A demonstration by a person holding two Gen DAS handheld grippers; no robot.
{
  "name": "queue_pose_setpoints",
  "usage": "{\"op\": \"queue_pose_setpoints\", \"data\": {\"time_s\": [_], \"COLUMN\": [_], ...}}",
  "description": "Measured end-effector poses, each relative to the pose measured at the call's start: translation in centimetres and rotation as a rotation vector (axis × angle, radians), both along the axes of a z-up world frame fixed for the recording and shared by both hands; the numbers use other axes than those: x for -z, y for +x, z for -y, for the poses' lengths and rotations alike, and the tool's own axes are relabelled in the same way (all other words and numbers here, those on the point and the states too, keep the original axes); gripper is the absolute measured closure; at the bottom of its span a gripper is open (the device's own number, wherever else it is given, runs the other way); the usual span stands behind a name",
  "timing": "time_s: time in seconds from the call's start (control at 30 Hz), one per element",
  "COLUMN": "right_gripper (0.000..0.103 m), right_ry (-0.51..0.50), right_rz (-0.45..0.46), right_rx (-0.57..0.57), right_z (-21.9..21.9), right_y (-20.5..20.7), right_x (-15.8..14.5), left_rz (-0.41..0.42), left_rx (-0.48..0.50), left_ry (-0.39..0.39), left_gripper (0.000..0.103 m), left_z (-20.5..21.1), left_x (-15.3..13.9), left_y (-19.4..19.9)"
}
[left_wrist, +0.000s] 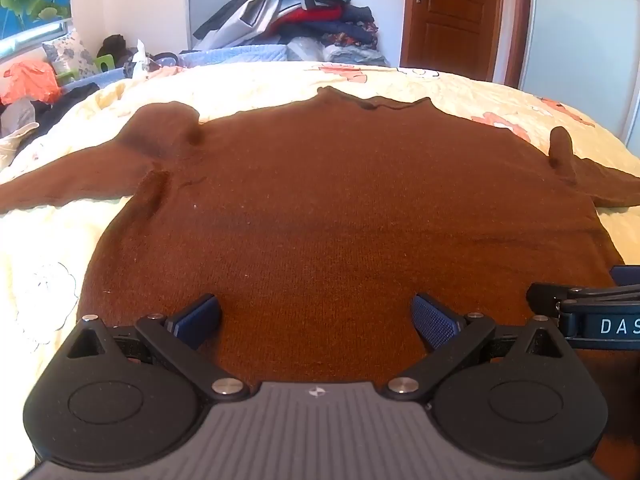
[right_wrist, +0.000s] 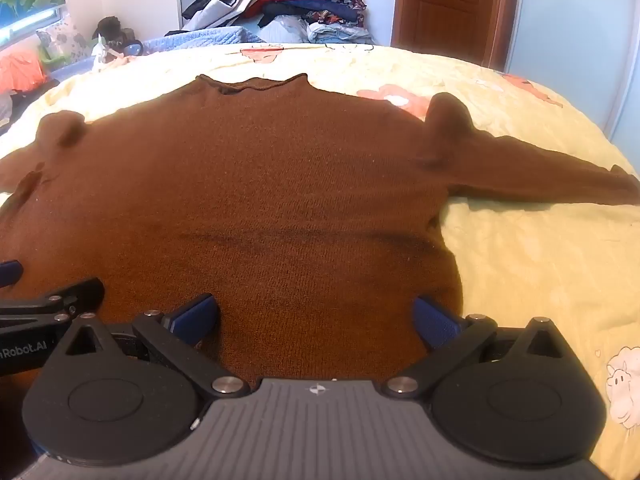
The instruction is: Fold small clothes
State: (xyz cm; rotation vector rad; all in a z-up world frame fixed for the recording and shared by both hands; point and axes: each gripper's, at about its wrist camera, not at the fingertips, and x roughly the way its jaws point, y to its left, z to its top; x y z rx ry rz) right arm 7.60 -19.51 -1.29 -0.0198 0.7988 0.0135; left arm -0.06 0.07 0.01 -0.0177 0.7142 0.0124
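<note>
- On bed (left_wrist: 248,80), centre: brown sweater (left_wrist: 320,200) lies flat, hem nearest the cams, collar (right_wrist: 252,84) at far end, both sleeves out to the sides.
- L sleeve (left_wrist: 72,184) runs off toward the left edge; R sleeve (right_wrist: 540,176) stretches across the yellow quilt to the right.
- Small humps at both shoulders; a faint crease runs across the body midway. Otherwise fabric looks smooth.
- L gripper (left_wrist: 316,320): jaws spread wide, nothing between them, blue pads (left_wrist: 198,318) over the hem area w/ fabric showing in the gap. Can't tell if pads touch the knit.
- R gripper (right_wrist: 316,320): also wide apart, empty, over the hem nearer the sweater's right side edge.
- Both tools sit side by side, close; each shows at the edge of the other's view.
- Step, as I judge it: garment is laid out, no fold made yet — so start of the fold, approx. at the grasp stage.
- Next move prob. calls for each gripper to pinch an edge (hem corners, or a sleeve + side) and carry it over the body. Needs both layers caught, not just the top one.
- Risk: knit is soft and stretchy, so a one-layer pinch or uneven lift btw the two sides would skew the fold.
- Clothes pile (left_wrist: 304,12) and door (left_wrist: 452,12) sit beyond the bed, well apart from the work.
</note>
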Motion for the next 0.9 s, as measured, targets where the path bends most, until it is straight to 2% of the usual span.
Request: {"op": "queue_pose_setpoints", "data": {"time_s": [0.03,0.33,0.57,0.9], "right_gripper": [0.000,0.000,0.000,0.000], "right_ry": [0.002,0.003,-0.003,0.000], "right_rz": [-0.005,0.007,0.101,0.106], "right_rx": [0.000,-0.001,-0.008,-0.006], "right_z": [0.0,0.1,0.0,0.0], "right_y": [0.0,-0.1,-1.3,-1.3], "right_x": [0.0,0.1,0.6,0.6], "left_rz": [-0.003,-0.003,0.001,0.002], "left_rx": [0.003,-0.003,-0.015,-0.014], "left_ry": [0.025,0.027,0.016,0.017], "left_gripper": [0.000,0.000,0.000,0.000], "left_z": [0.2,0.3,0.6,0.6], "left_x": [0.0,-0.4,-0.2,-0.2], "left_y": [0.0,-0.4,-0.5,-0.6]}}
